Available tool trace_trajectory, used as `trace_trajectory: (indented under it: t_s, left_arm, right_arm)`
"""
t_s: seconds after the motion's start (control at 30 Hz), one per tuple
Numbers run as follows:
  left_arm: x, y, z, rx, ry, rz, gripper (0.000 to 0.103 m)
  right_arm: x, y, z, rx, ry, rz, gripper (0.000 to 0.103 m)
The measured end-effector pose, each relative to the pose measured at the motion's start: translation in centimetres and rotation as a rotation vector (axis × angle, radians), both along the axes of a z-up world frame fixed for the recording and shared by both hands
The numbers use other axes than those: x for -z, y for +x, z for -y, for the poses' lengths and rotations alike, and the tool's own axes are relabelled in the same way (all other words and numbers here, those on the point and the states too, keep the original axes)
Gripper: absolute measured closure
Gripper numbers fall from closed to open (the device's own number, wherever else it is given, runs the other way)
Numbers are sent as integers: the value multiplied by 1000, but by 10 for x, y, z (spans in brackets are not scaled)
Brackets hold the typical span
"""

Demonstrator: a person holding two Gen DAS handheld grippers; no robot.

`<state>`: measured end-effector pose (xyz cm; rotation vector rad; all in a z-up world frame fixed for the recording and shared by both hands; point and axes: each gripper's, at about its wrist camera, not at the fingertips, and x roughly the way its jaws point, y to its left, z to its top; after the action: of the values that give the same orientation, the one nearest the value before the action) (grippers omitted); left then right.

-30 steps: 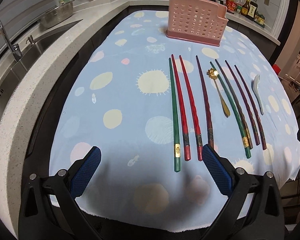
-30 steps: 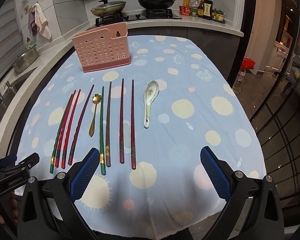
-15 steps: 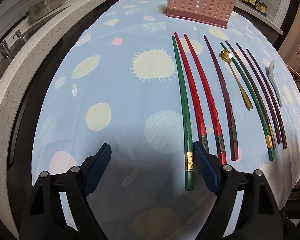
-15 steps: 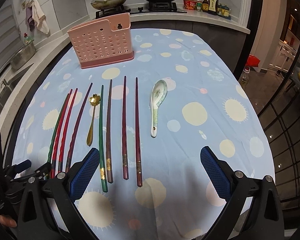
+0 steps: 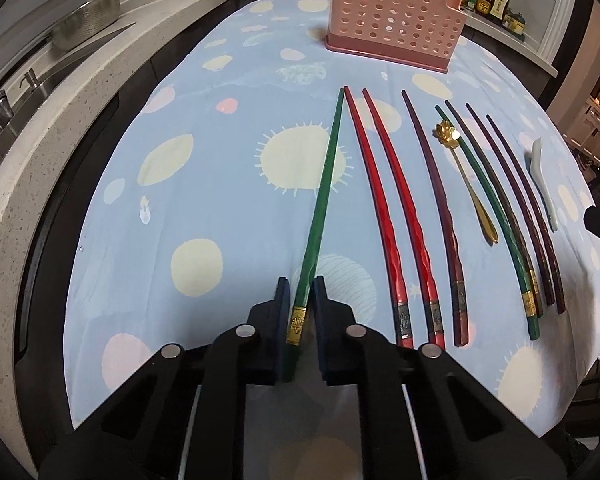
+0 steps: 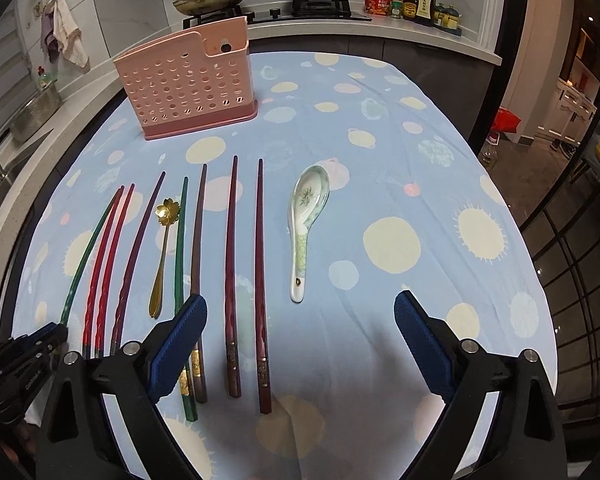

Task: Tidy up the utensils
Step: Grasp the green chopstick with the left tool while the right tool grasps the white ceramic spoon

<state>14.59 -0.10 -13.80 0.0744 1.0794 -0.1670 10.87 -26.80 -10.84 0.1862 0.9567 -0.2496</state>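
Left wrist view: the left gripper point(image 5: 299, 294) is clenched on the gold-banded end of the green chopstick point(image 5: 322, 204), leftmost in the row. Next, I judge, lift it clear toward the pink utensil holder point(image 5: 394, 14) at one o'clock. The right gripper point(image 6: 298, 334) hangs released.

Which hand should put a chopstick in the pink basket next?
Left. Its tongs are shut on the green chopstick, ready to carry to the pink basket. The right tongs are open and hold nothing.
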Motion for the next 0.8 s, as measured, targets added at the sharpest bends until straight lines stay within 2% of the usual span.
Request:
trace_trajectory:
  t_s: [0.13, 0.3, 0.37, 0.6, 0.8]
  left_arm:
    - [1, 7, 3, -3, -3, 1, 93]
    - [2, 17, 3, -17, -25, -7, 93]
    - [2, 20, 3, -22, -35, -11, 93]
    - [3, 20, 3, -22, -37, -3, 93]
    - [3, 20, 1, -30, -54, -5, 93]
  right_arm:
    - [10, 14, 4, -8, 13, 4, 30]
    - [26, 28, 8, -11, 37, -19, 62]
    - [30, 31, 10, -8, 50, -23, 69]
    - [44, 38, 13, -7, 78, -39, 83]
    - [49, 38, 12, -14, 65, -26, 88]
